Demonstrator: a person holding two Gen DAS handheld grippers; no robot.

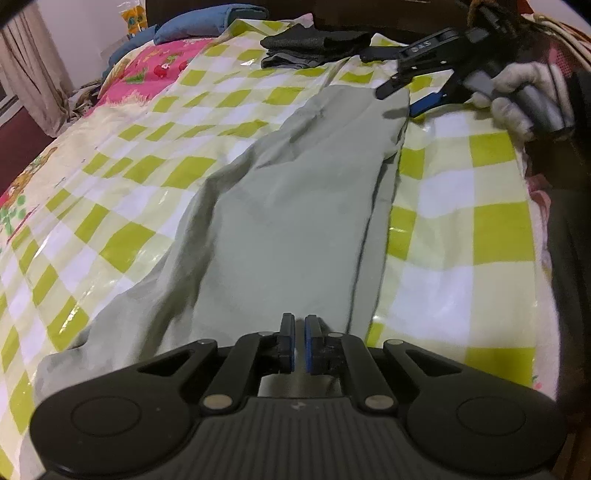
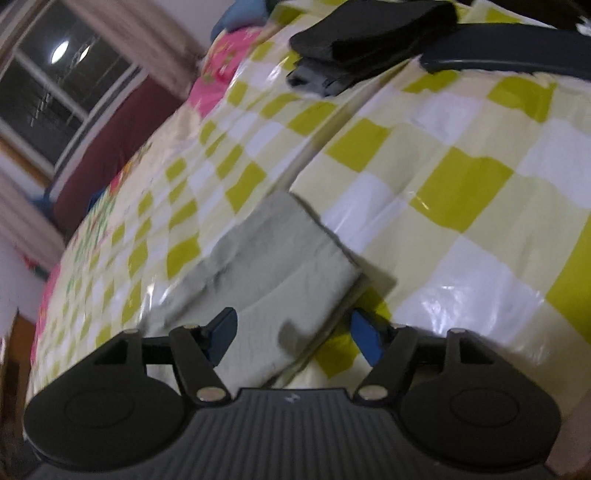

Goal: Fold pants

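My pants (image 1: 295, 206) lie doubled lengthwise on the bed (image 1: 461, 229); cross-folds remain. Left hand-held gripper (image 1: 299, 343) nearly together, pinching nothing I can see; right hand-held gripper (image 2: 293, 338) apart over the cuff.

dark folded clothes (image 1: 317, 46) ahead, checkered sheet (image 1: 461, 229) bare

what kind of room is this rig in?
Likely a bedroom: the grey-green pants lie on a bed under a checked cover, with blue pillows at its far end and a curtained window.
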